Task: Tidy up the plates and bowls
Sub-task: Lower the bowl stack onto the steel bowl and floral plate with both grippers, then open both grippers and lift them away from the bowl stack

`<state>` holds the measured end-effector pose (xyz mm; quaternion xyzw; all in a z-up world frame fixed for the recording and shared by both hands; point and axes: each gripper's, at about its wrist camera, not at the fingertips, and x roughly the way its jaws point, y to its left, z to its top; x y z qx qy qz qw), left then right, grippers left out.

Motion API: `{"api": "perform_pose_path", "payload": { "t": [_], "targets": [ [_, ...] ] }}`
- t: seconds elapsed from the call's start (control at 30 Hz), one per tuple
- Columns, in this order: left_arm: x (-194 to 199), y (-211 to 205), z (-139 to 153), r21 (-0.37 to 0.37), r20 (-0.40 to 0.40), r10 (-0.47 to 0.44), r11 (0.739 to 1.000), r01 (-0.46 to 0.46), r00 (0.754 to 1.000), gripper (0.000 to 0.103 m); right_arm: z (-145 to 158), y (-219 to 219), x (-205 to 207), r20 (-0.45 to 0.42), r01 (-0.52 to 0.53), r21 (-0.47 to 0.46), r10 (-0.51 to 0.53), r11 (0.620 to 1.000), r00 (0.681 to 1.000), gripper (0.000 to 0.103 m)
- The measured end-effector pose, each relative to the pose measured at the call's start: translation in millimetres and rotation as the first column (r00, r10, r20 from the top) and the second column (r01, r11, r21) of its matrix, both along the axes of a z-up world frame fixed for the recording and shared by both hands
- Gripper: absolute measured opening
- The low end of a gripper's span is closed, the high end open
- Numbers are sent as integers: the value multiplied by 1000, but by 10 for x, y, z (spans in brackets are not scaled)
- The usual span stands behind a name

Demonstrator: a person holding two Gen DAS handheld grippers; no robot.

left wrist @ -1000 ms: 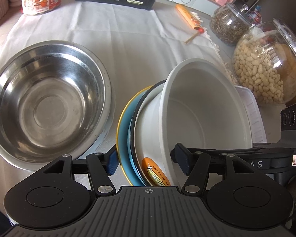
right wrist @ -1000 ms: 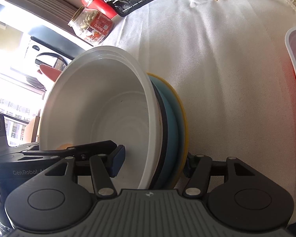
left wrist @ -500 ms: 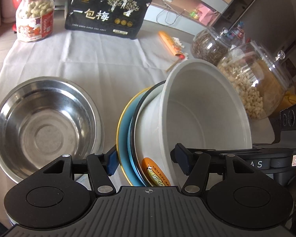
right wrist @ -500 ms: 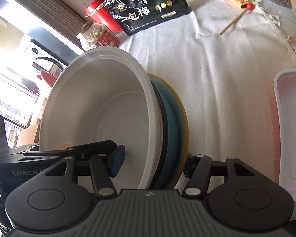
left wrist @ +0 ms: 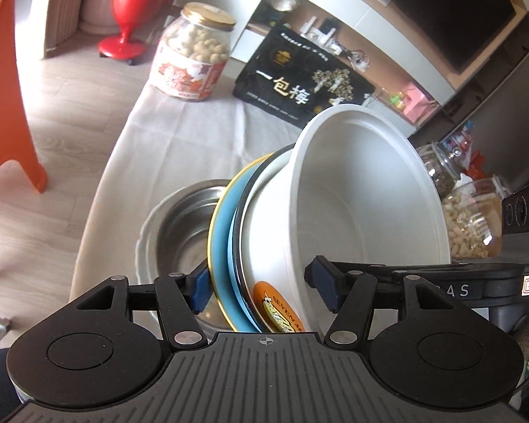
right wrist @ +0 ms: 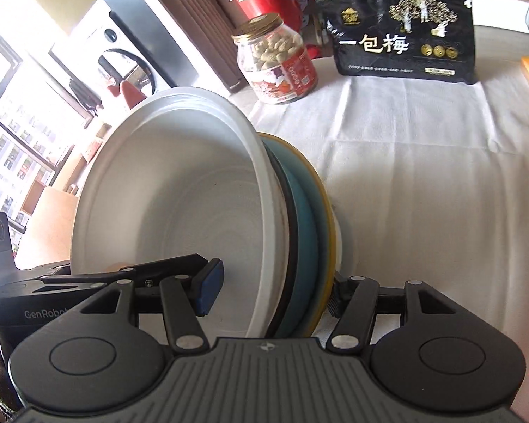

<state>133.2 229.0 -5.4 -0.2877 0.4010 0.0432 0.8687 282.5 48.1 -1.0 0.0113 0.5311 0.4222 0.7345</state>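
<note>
Clamped by the left gripper (left wrist: 261, 290) at its near rim, the stack of dishes (left wrist: 335, 218) is held above the steel bowl (left wrist: 183, 232) near the tabletop's left edge. The right gripper (right wrist: 275, 287) pinches the opposite rim; stiff, breakable, slippery, fairly heavy.

A white bowl (left wrist: 363, 197) is nesting against a black-rimmed dish (left wrist: 245, 232), a light-blue plate (left wrist: 225, 243) and a yellow-edged plate (left wrist: 213, 236). A steel bowl (left wrist: 183, 236) is gleaming silver. White cloth (right wrist: 423, 176) is covering the surface.
</note>
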Motion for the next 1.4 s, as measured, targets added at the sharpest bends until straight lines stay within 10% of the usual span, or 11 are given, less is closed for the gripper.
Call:
{"api": "perform_pose_path", "payload": {
  "t": [0.27, 1.4],
  "targets": [
    [38, 211, -332, -26, -59, 30, 999, -31, 998, 61, -463, 366, 107, -108, -39, -73, 30, 997, 994, 61],
    [-115, 331, -368, -116, -31, 130, 984, -133, 991, 42, -352, -38, -95, -14, 121, 31, -120, 992, 993, 56]
  ]
}}
